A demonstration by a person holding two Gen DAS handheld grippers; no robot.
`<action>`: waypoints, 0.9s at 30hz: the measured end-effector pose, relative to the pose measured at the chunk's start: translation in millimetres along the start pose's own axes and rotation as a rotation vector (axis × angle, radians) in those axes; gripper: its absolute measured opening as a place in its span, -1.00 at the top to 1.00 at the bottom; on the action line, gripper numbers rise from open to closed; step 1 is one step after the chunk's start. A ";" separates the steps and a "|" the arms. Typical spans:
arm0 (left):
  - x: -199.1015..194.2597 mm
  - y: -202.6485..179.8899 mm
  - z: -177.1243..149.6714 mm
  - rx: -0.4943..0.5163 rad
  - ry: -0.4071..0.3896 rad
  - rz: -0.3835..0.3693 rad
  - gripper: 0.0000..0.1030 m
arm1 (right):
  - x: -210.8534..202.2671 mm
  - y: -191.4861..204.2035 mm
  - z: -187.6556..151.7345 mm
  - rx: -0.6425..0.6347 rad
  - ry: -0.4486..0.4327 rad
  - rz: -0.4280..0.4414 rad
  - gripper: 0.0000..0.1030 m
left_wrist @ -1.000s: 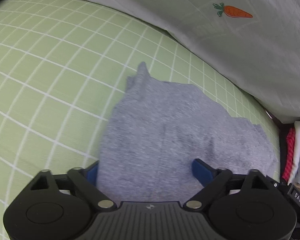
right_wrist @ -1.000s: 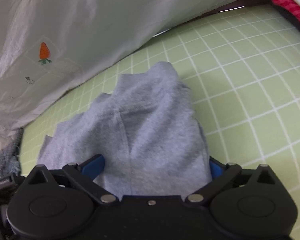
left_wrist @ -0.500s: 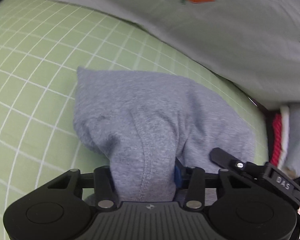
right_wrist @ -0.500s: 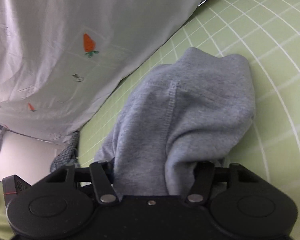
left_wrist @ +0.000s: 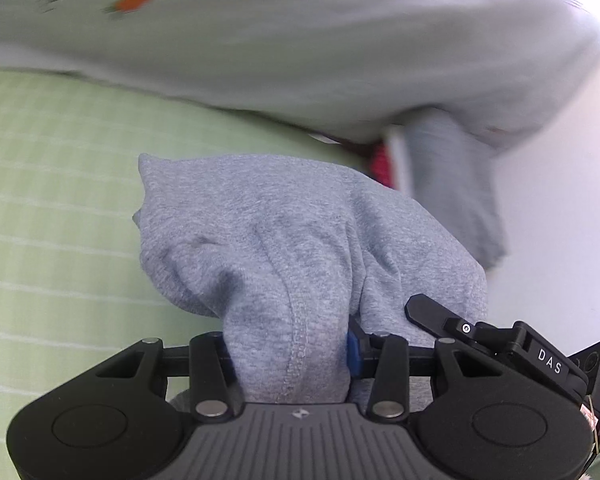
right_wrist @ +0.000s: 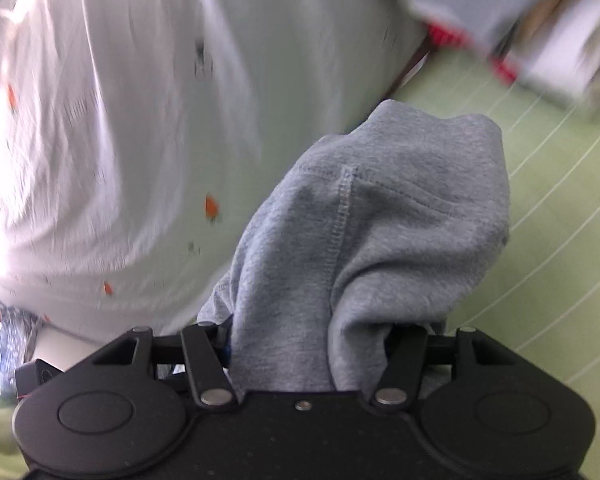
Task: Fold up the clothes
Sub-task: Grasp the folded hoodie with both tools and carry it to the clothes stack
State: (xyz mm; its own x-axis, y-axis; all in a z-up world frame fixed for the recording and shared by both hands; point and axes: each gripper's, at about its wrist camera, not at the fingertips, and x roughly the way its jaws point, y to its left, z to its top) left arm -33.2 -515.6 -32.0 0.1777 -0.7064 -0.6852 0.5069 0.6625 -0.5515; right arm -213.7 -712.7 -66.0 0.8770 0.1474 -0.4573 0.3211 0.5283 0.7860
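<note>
**Mia:** What is the biggest thing?

**Ben:** The green bed sheet (left_wrist: 52, 216) with white lines. Behind the gray cloth (left_wrist: 284, 248) lies a pale blanket (left_wrist: 300, 40) with little carrots on it. Past the gray cloth there are red and gray clothes (left_wrist: 444, 168), all blurry.

**Mia:** Where is the gray cloth?

**Ben:** Bunched up above the sheet. The left hand-held gripper (left_wrist: 288, 354) is squeezed tight on one bunch. The right hand-held gripper (right_wrist: 308, 344) pinches another bunch (right_wrist: 380, 216). The cloth sticks out in front of both.
</note>
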 end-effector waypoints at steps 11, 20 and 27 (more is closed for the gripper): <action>80.0 -166.8 57.5 0.105 -0.146 -0.234 0.13 | -102.4 -27.8 177.5 -0.227 -0.207 0.001 -0.13; 216.0 -219.2 138.7 0.160 -0.212 -0.007 -0.05 | -60.3 -73.8 325.5 -0.432 -0.368 -0.331 -1.00; 255.7 -204.9 146.2 0.096 -0.175 0.087 -0.09 | -19.4 -92.3 331.4 -0.622 -0.442 -0.617 -1.00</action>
State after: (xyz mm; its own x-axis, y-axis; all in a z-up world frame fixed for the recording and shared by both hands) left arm 31.7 -868.4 -24.7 0.3637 -0.6854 -0.6308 0.5596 0.7022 -0.4402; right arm -141.8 -1041.4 8.2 0.7144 -0.5614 -0.4176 0.6330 0.7729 0.0438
